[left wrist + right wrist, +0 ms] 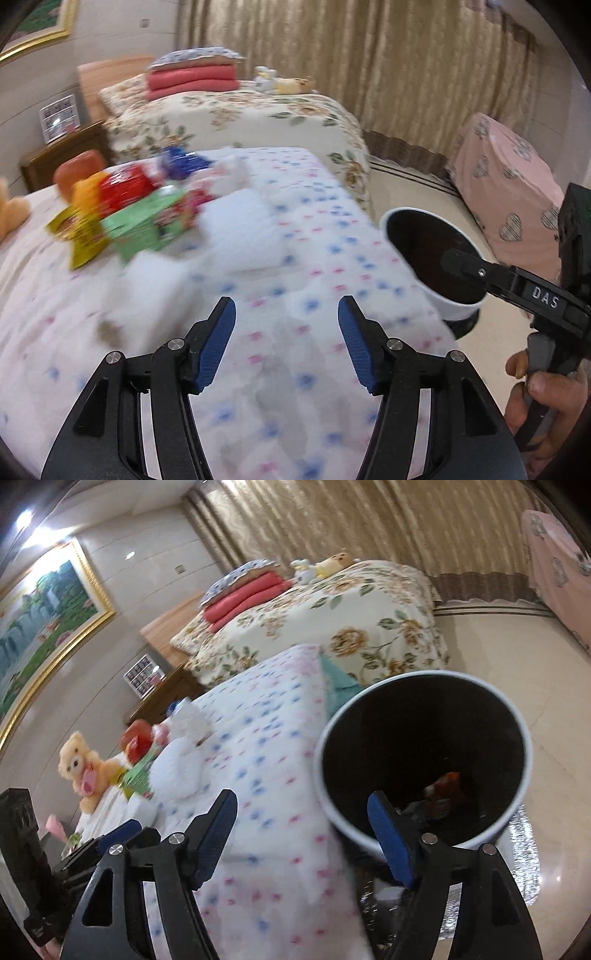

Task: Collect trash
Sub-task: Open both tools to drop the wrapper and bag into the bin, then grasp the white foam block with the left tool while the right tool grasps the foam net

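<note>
**Visitor:** Two grippers, you said. What are they doing?

**Onlooker:** Both are spread with nothing between the blue pads. The left gripper (pixel 286 343) hangs over the near bed (pixel 314 236), which has a white cover dotted pink and blue. The right gripper (pixel 303 834) sits at the bed's edge, partly above the bin (pixel 424 760).

**Visitor:** Where is the rubbish?

**Onlooker:** Some lies in the bin already; I can make out an orange scrap (pixel 445 788) at the dark bottom. The bin is white outside, standing on the floor just beside the bed. More waits on the bed: a blurred heap of wrappers (pixel 122 206), red, yellow and green, with crumpled white tissue (pixel 240 221) next to it.

**Visitor:** So which step is this?

**Onlooker:** Between items, I would judge. Next, a gripper must reach the heap and pinch one light piece.

**Visitor:** And the room?

**Onlooker:** A bedroom. A second, floral bed (pixel 332 627) carries folded red blankets (pixel 247 598). Beige curtains (pixel 369 55) behind, a gold-framed painting (pixel 40 627), a teddy bear (pixel 83 766).
</note>
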`<state>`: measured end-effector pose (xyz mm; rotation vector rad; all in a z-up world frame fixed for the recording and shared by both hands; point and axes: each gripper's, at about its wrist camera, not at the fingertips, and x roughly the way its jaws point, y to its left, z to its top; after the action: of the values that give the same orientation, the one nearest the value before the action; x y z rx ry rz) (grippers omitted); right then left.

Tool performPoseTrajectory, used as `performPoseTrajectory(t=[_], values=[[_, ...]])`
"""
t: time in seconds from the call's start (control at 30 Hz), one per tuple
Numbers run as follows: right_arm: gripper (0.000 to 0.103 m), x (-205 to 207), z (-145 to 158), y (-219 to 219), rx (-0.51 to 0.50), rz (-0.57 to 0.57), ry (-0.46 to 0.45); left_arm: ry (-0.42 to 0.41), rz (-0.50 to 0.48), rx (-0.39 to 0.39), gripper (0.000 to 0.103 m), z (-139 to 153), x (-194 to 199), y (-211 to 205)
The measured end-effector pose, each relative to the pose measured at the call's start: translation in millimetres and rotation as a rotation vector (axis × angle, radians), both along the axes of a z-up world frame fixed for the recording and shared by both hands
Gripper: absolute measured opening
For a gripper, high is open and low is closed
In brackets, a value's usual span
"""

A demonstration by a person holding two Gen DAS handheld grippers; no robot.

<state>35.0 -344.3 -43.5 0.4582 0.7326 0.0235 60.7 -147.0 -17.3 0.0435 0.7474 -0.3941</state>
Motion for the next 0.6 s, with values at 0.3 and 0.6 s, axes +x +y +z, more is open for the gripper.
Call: performPoseTrajectory(t=[0.3, 0.6], values=[[0.076, 11, -6, 50, -0.004, 0.115, 0.015, 0.018, 0.145, -0.028, 0.062, -9, -6, 65], [0.076, 28, -11, 85, -0.013, 0.191, 0.033, 0.041, 0.194, -0.022, 0.071, -20, -3, 99]])
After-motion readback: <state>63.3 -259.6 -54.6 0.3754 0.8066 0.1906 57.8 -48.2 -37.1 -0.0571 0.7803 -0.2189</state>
